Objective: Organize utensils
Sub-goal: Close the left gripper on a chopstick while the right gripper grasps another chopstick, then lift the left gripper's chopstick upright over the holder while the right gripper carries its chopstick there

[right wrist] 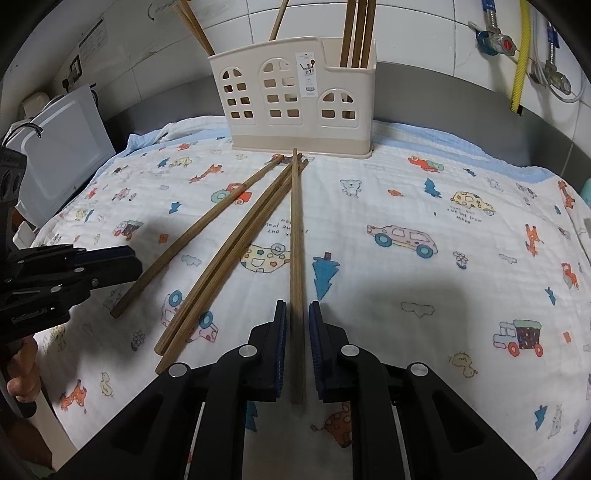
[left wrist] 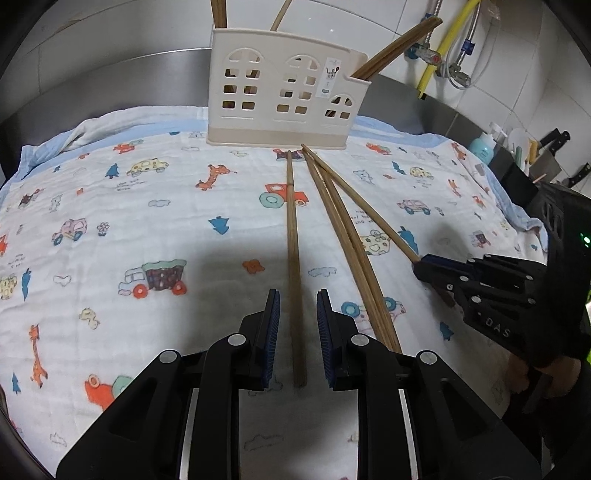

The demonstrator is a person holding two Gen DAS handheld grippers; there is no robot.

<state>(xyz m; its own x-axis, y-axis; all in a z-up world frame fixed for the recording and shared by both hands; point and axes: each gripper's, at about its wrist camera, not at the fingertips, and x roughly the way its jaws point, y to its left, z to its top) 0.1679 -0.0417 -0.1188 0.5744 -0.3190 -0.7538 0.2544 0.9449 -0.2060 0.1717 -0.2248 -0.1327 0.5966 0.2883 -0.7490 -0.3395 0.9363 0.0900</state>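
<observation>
**Four chopsticks on the cloth, one in each pair of tongs' reach**

Four loose wooden chopsticks lie on a printed cloth (left wrist: 147,229) spread over the counter, their far tips gathered just in front of the cream utensil holder (left wrist: 280,96) and their near ends fanning out. The leftmost chopstick (left wrist: 294,258) lies alone; seen from the left wrist it runs straight between the fingers of the left tongs (left wrist: 297,332), with a gap showing on both sides of it, so those tongs stand released around it and do not press on it. Beside it a pair of chopsticks (left wrist: 347,251) lies touching side by side. The rightmost chopstick (right wrist: 295,240) runs into the right tongs (right wrist: 296,347), whose blue pads are clenched against it on both sides; from the left wrist view the same tongs pinch that stick at its near end.

The holder is shaped like a house with arched window cut-outs and stands upright at the far edge of the cloth. More chopsticks stand in its compartments: a few upright in the right-hand one (right wrist: 356,33), others leaning in the left.

Behind it are a steel backsplash, white wall tiles, and a yellow hose (left wrist: 448,40) with valves. Knives (left wrist: 554,142) stand at the far right.
</observation>
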